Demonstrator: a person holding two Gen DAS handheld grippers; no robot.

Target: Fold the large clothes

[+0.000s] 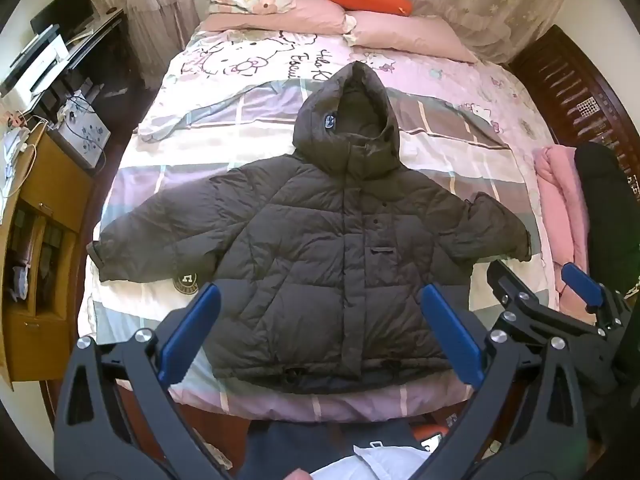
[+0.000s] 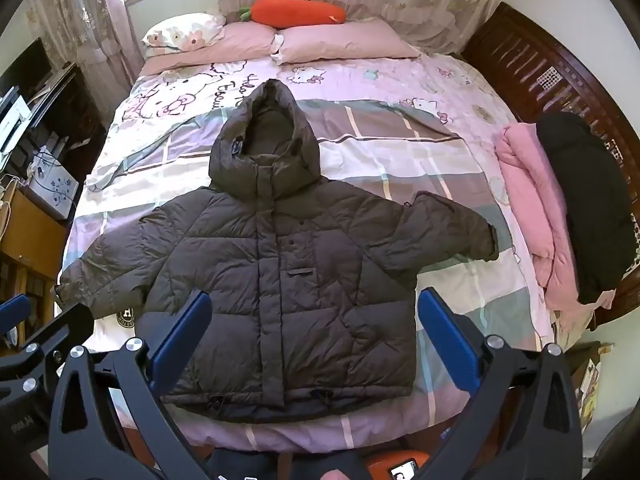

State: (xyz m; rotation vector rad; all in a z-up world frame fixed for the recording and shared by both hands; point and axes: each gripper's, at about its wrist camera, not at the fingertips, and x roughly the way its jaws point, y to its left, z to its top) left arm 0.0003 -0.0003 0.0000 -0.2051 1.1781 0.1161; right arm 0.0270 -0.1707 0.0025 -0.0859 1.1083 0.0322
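left gripper (image 1: 320,332): tilted steeply down over puffer jacket (image 1: 320,240), jaws wide, empty | right gripper (image 2: 316,336): same pose, jaws wide, empty | jacket flat on bed (image 1: 440,92)

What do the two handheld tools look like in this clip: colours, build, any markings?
Both match. The left tool has black angular metal linkage arms with cut-out slots, round silver pivot bolts and flat blue pads on its fingers. The right tool has the same black frame, silver bolts and blue fingers. The right wrist view shows small pale lettering, unreadable, on the left tool's body. No cables or sleeves show.
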